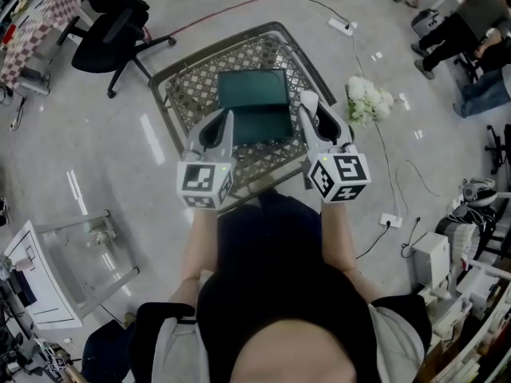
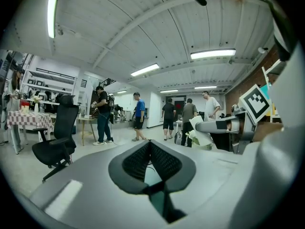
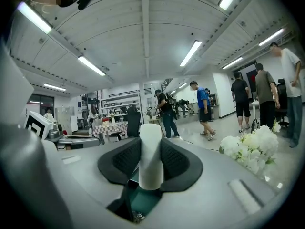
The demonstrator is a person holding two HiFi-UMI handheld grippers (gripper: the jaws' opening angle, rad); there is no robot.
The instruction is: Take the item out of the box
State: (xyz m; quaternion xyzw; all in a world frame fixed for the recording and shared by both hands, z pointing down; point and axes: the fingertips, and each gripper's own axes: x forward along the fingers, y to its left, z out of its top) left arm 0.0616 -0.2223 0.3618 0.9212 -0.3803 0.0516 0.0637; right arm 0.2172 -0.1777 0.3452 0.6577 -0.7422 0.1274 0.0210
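A dark green box [image 1: 254, 106] lies with its lid open on a metal lattice table [image 1: 192, 86]. My two grippers hang over its near part, one at each side. My right gripper [image 3: 151, 149] is shut on a white cylinder [image 3: 151, 156] that stands upright between its black pads; in the head view this gripper [image 1: 310, 110] is at the box's right edge. My left gripper [image 1: 227, 122] is at the box's left edge. Its pads [image 2: 164, 161] meet with nothing between them. Green shows below the jaws in both gripper views.
White flowers [image 1: 366, 100] lie on the floor right of the table. A black office chair [image 1: 112, 26] stands at the back left, a glass side table [image 1: 76, 254] at the near left. Cables and a power strip [image 1: 342, 27] cross the floor. Several people stand farther off.
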